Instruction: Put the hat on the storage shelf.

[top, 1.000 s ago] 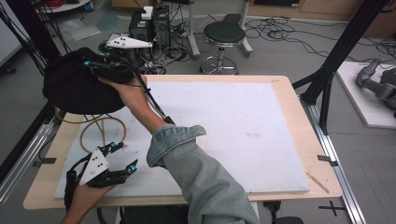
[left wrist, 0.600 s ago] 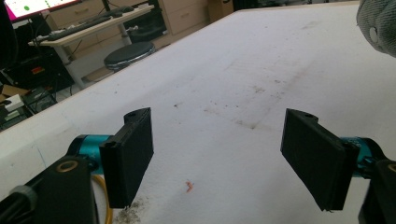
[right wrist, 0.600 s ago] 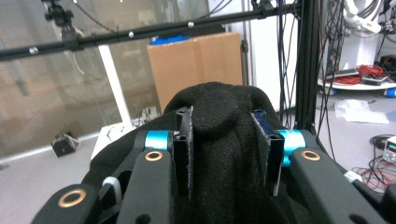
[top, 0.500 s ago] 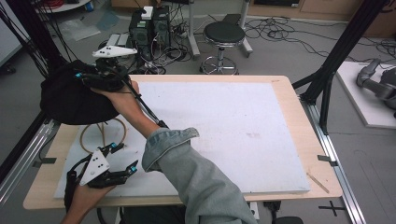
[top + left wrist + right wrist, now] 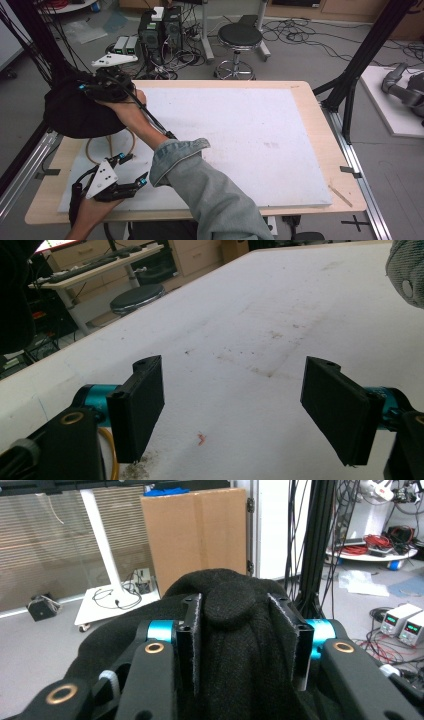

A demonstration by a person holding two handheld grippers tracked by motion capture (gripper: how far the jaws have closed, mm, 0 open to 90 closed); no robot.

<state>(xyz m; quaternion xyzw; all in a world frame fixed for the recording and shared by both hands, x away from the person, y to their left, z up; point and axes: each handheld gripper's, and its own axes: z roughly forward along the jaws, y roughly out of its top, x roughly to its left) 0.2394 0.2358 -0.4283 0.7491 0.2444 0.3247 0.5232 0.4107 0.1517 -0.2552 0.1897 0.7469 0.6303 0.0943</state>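
Observation:
A black knitted fabric item (image 5: pixel 75 110) bulges over the table's far-left corner. My right gripper (image 5: pixel 94 90) reaches across to it and is shut on a fold of it; the right gripper view shows the black knit (image 5: pixel 235 645) pinched between both jaws, right gripper (image 5: pixel 235 607). A tan loop (image 5: pixel 111 148) lies on the board just below the fabric. My left gripper (image 5: pixel 135 168) rests low at the near-left of the white foam board (image 5: pixel 250 140), jaws wide apart and holding nothing. In its own view the left gripper (image 5: pixel 235 405) frames only bare board.
A denim sleeve (image 5: pixel 210 195) crosses the board's near-left part. Black frame posts (image 5: pixel 360 60) stand at the right, and a stool (image 5: pixel 240 40), power supplies (image 5: pixel 125 46) and cables sit on the floor behind the table. The wooden table edge (image 5: pixel 320 120) borders the board.
My right gripper has carried the black fabric leftward, so more of it hangs past the table's left edge. The left gripper has stayed put.

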